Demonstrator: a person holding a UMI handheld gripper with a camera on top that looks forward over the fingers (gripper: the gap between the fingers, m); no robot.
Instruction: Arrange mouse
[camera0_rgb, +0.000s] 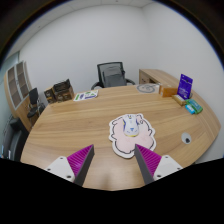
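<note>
A white and pink cartoon-shaped mouse pad (130, 135) lies on the wooden table (70, 125), just ahead of my fingers and slightly right of centre. A small white mouse (131, 124) appears to rest on the middle of the pad. My gripper (114, 152) is open and empty above the near part of the table. Its left finger (76, 162) sits over bare wood. The tip of its right finger (148, 160) is at the near edge of the pad. Nothing is between the purple pads.
A small round white object (186, 138) lies right of the pad. A purple box (185, 86) and a teal item (192, 106) stand at the far right. Papers (86, 95) and a white item (148, 88) lie at the far edge. An office chair (112, 74) stands beyond.
</note>
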